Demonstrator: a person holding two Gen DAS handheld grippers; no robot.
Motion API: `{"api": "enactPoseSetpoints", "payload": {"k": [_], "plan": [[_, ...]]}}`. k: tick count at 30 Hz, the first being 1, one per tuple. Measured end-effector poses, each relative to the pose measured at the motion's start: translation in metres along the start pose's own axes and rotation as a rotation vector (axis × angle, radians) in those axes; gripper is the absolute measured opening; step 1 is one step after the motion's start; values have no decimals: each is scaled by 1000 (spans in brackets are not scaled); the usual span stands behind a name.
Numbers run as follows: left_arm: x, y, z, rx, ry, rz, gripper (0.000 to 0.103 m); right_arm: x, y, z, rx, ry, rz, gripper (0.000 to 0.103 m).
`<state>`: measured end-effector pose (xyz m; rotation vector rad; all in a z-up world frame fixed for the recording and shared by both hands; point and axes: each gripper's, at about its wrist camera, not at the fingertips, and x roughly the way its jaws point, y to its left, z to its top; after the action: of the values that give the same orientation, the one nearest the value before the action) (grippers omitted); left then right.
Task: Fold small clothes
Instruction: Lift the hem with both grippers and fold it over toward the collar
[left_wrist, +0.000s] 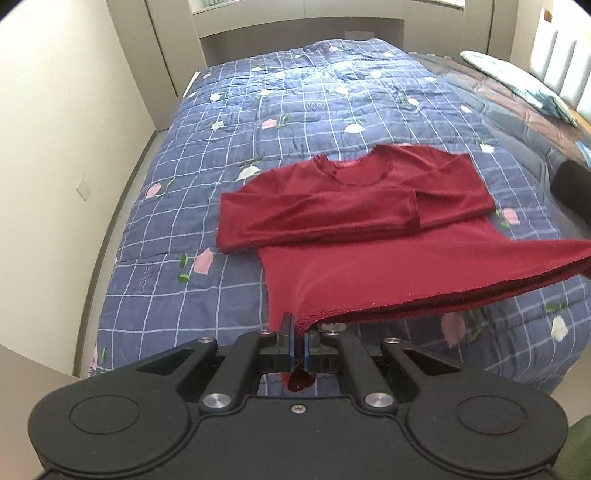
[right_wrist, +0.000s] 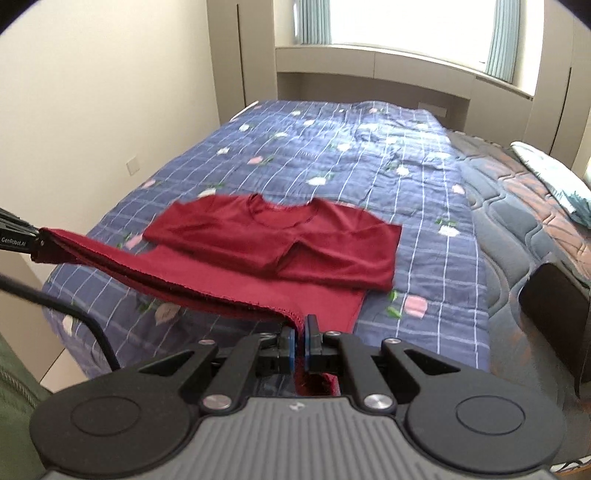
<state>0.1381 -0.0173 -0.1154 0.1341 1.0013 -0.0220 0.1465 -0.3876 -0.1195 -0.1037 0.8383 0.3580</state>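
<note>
Two claws, left claw (left_wrist: 298, 338) and right claw (right_wrist: 299, 332), one red shirt (left_wrist: 354, 221), hem pinched.

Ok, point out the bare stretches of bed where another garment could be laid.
The quilt is bare beyond the red shirt's collar up to the window end, and in a strip between the shirt and the left wall. On the right, the uncovered mattress and pillow crowd the edge.

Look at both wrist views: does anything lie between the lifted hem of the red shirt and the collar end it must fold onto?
Nothing visible does. Both grippers, left and right, pinch the hem of the red shirt; only its own folded sleeves lie ahead on the quilt.
</note>
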Motion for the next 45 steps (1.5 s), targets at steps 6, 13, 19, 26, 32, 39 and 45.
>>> {"api": "enactPoseSetpoints", "payload": {"k": [6,13,19,26,32,39,45], "plan": [[6,7,32,-24,-13,-5,4,16,-6,29,-2,-48,-36,5],[40,28,82,-86,-3,-107,4,68,-19,70,-28,-54,-84,6],[104,42,130,-87,41,-190,4,134,-36,102,-25,-14,-129,6],[195,53,182,-86,61,-231,4,223,-54,133,6,4,-179,6],[265,62,216,-110,52,-261,4,292,-71,150,5,15,-190,6],[331,65,225,-126,94,-256,4,344,-79,159,44,56,-171,6],[356,72,230,-150,136,-261,5,366,-79,162,49,94,-172,6]]}}
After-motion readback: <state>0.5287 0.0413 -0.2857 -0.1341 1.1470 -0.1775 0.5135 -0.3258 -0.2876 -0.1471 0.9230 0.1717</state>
